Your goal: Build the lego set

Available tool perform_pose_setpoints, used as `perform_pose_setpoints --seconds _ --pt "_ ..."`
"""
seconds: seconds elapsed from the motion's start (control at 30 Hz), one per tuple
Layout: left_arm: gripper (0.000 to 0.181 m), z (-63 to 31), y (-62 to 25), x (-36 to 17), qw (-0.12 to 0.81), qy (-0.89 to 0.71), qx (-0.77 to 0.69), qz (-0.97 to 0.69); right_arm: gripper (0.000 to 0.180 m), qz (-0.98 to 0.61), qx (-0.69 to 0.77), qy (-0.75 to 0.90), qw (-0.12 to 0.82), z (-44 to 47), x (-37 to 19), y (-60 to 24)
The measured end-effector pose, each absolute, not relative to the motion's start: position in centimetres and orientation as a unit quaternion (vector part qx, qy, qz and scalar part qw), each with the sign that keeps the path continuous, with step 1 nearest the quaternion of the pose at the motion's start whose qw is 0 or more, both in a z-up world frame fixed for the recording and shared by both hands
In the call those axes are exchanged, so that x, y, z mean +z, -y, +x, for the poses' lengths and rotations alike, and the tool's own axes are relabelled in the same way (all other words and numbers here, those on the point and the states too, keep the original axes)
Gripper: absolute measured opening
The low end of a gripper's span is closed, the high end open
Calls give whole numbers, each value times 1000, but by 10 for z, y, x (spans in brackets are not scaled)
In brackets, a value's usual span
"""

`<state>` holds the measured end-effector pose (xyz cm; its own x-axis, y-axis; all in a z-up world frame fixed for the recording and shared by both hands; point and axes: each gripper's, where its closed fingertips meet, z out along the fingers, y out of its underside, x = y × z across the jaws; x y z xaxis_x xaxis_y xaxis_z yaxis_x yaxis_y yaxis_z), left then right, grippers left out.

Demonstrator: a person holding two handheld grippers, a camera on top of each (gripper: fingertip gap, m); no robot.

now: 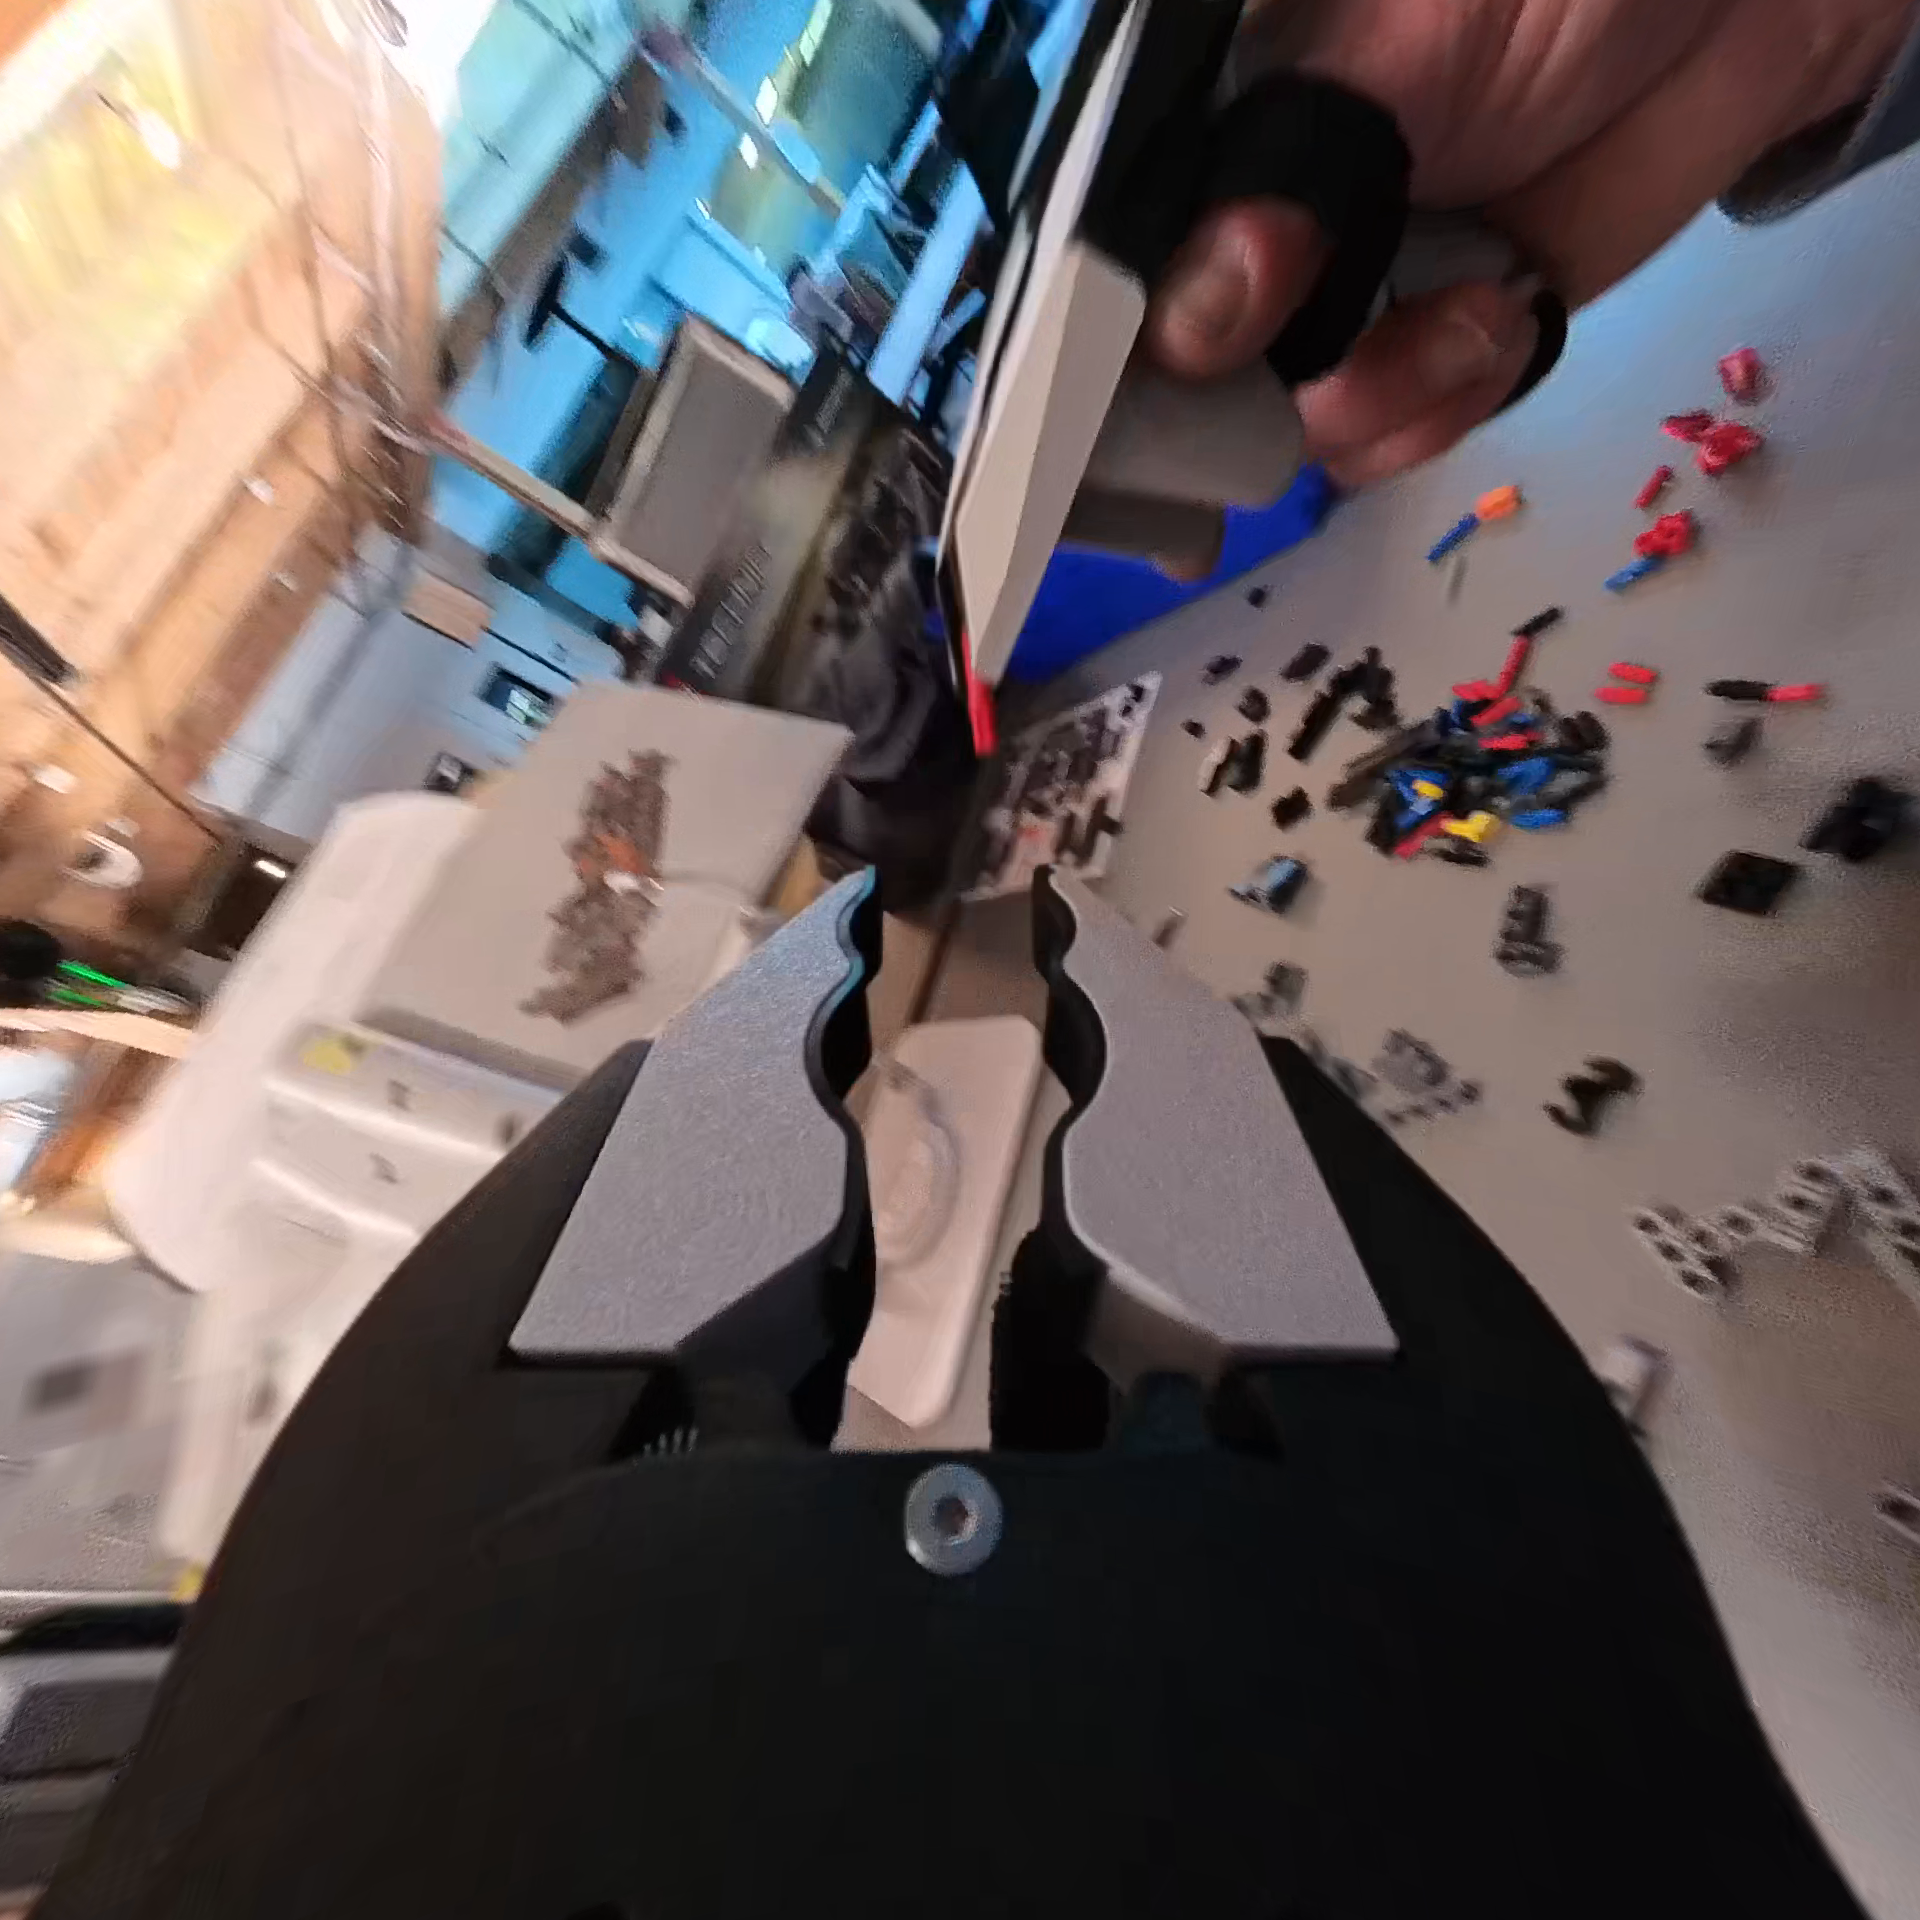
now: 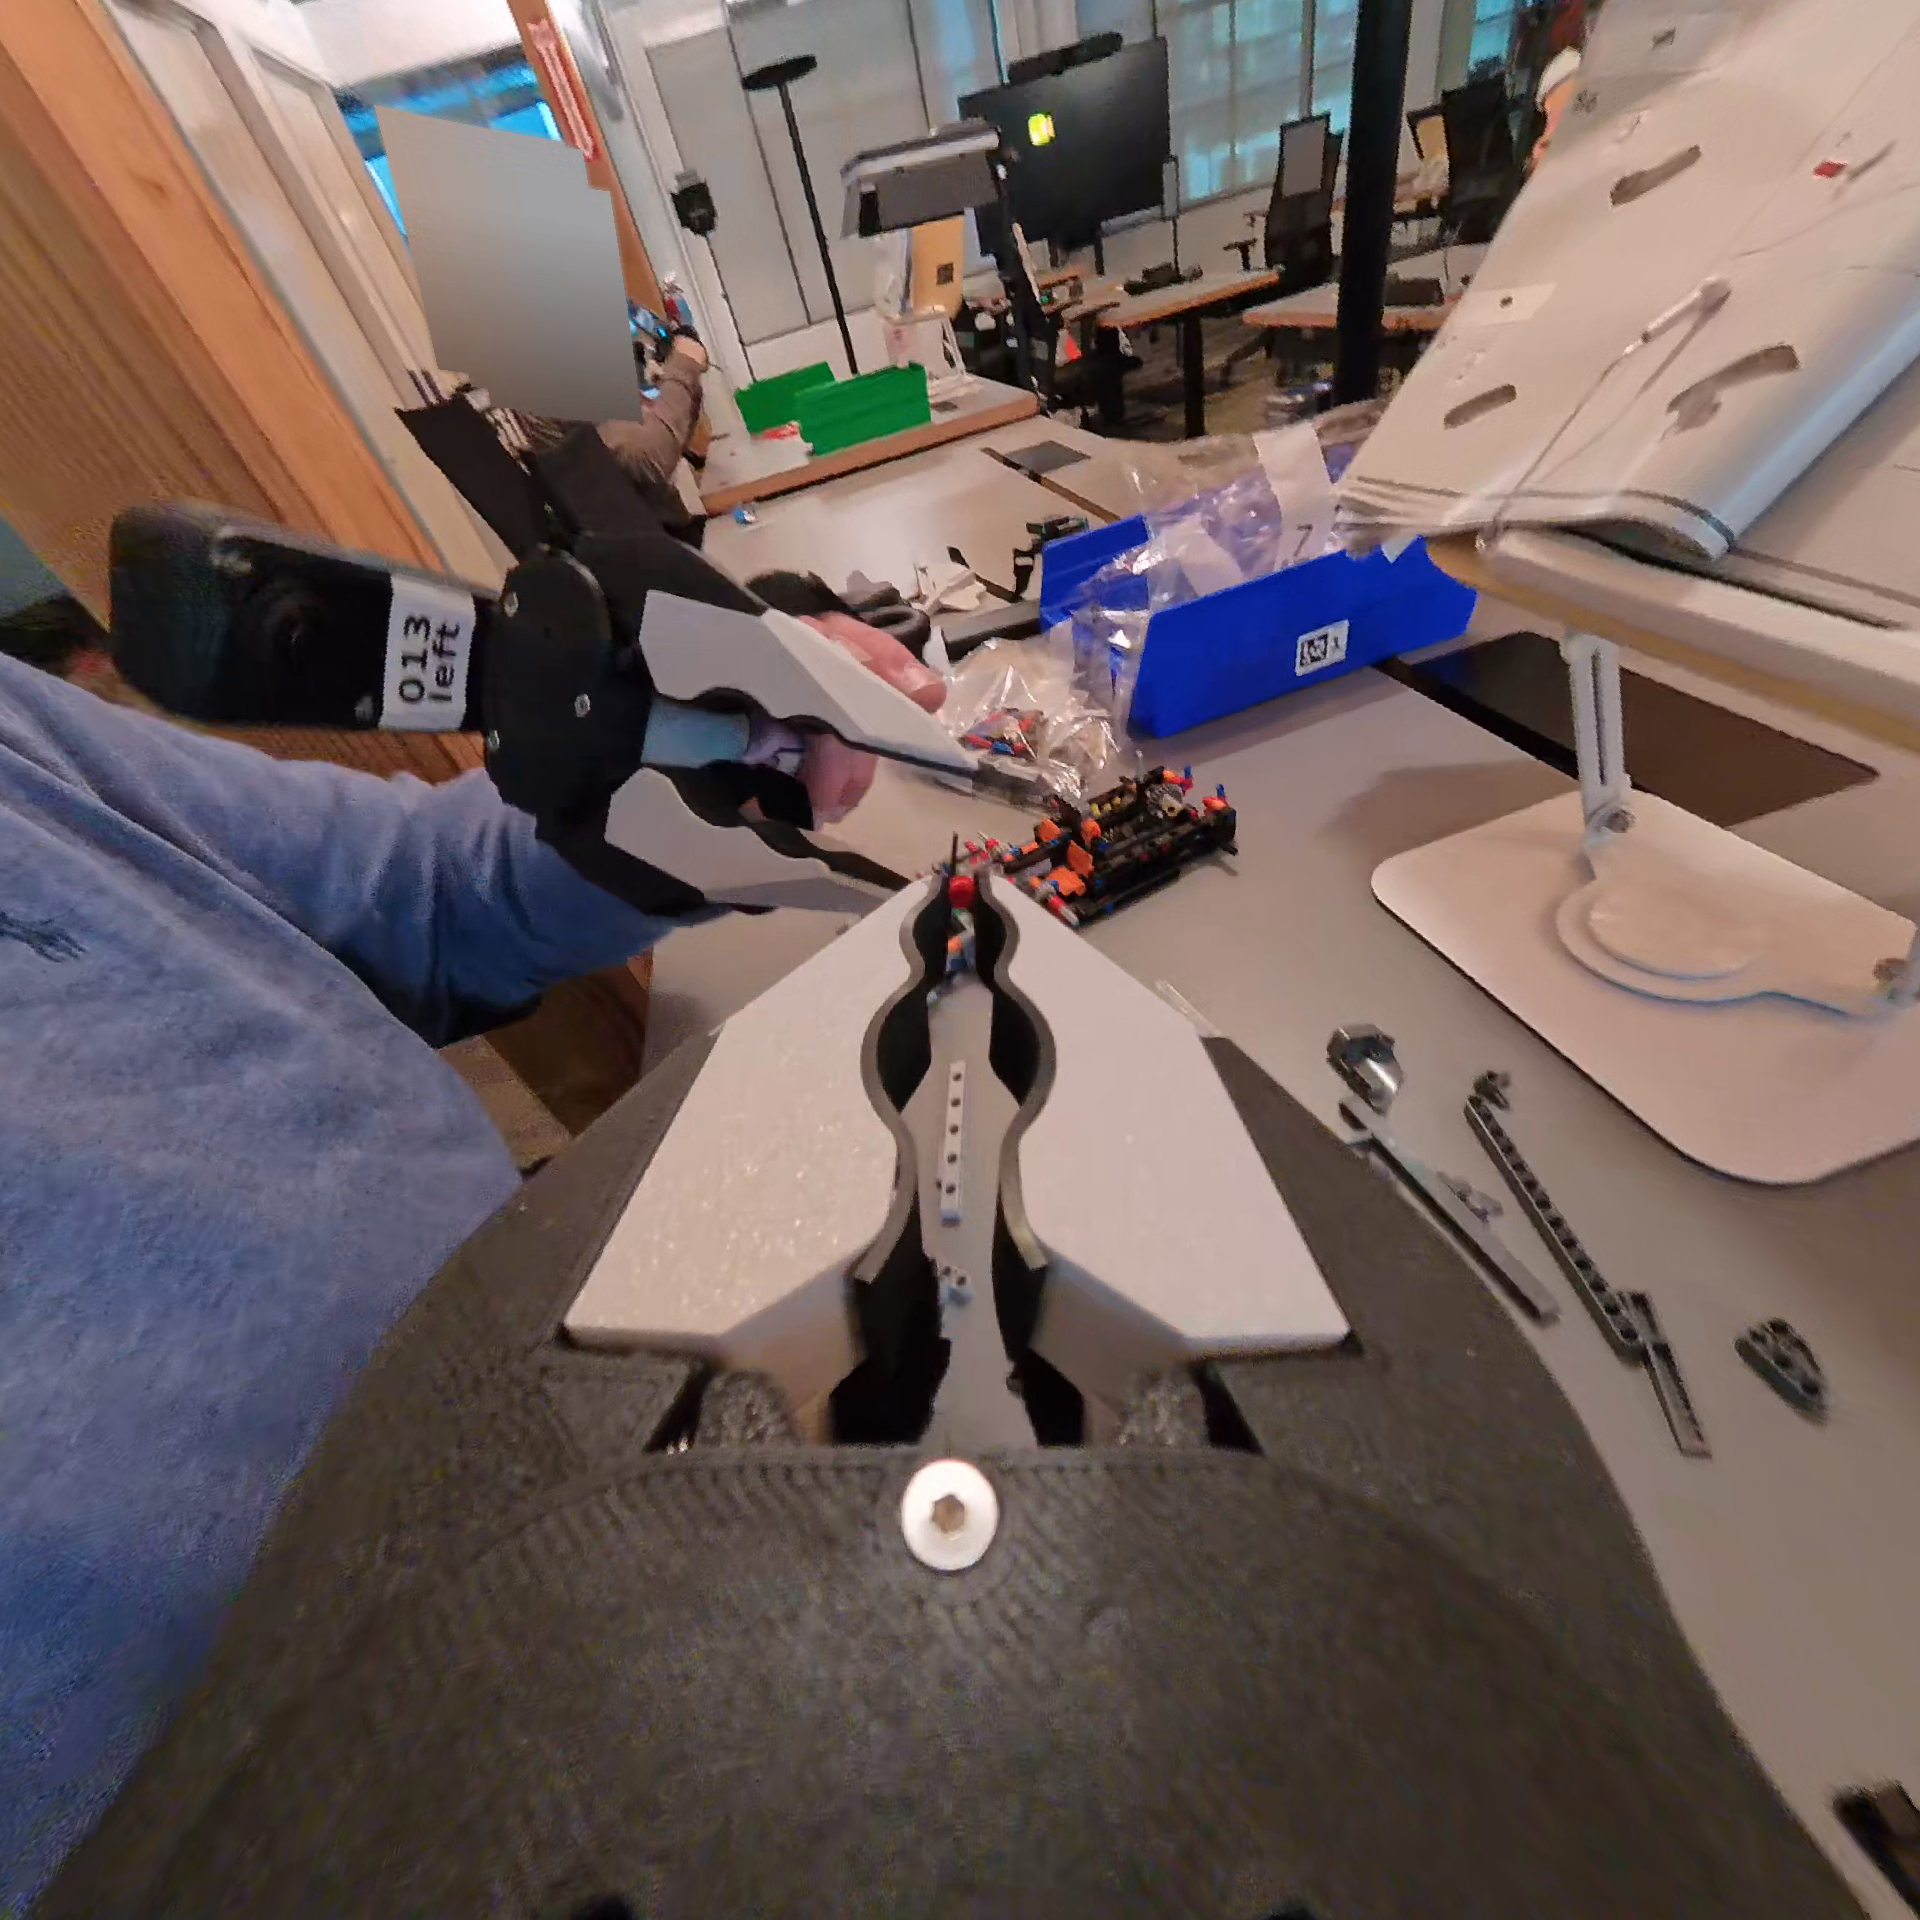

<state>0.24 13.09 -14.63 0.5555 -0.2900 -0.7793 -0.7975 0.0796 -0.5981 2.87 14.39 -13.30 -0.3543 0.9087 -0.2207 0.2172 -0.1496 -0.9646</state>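
The left wrist view looks forward from behind the left tool (image 1: 956, 894), strongly rolled and blurred, raised above the bench (image 1: 1558, 1039), facing across scattered lego pieces (image 1: 1475, 769) toward the room beyond. The right wrist view sits level and sharp, low behind the right tool (image 2: 961, 896), facing along the bench (image 2: 1299, 935) toward the part-built model (image 2: 1122, 842) and the blue bin (image 2: 1278, 634). Each view catches the other tool: the right tool (image 1: 982, 717) at top of the left view, the left tool (image 2: 831, 873) at left of the right view
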Motion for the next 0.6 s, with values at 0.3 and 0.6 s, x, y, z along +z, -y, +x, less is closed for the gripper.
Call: perform_pose_setpoints --seconds 0.3,0.6 --pt "21 -14 -92 -270 444 -410 69 -794 1 -524 547 590 280 63 -187 -140" --pt "19 32 -116 -329 384 -447 -15 -808 2 -546 482 633 262 76 -238 -128"
